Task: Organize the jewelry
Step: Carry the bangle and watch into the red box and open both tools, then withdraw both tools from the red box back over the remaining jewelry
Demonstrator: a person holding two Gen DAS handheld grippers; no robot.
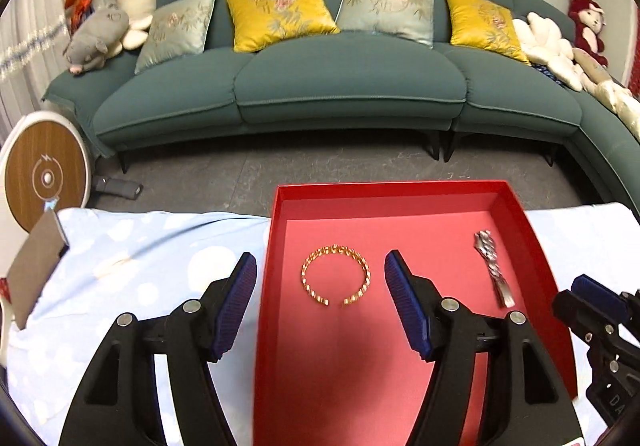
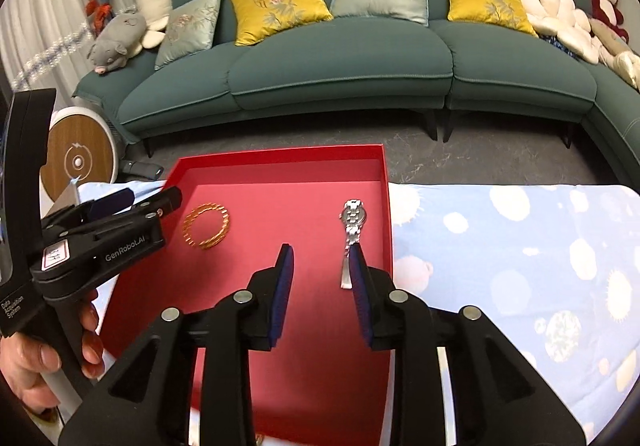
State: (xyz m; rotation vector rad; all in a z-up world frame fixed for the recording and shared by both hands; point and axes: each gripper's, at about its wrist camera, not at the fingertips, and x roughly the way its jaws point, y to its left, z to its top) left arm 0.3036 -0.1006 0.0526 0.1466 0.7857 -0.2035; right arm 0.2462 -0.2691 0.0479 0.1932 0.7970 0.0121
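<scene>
A shallow red tray (image 1: 536, 242) (image 2: 280, 166) lies on a table covered with a light blue cloth. In it a gold open bangle (image 1: 336, 274) (image 2: 206, 226) lies left and a silver watch (image 1: 492, 266) (image 2: 352, 224) lies right. My left gripper (image 1: 320, 282) is open and empty, its fingers either side of the bangle and a little nearer than it. My right gripper (image 2: 322, 266) is open and empty, just short of the watch strap's near end. The left gripper also shows in the right wrist view (image 2: 132, 206), the right gripper in the left wrist view (image 1: 592, 294).
The cloth (image 1: 140, 258) (image 2: 520, 246) spreads on both sides of the tray. A brown card (image 1: 36, 270) stands at the table's left edge. Beyond the table are grey floor, a teal sofa (image 1: 344, 86) with cushions and soft toys, and a round wooden-faced device (image 1: 46, 174).
</scene>
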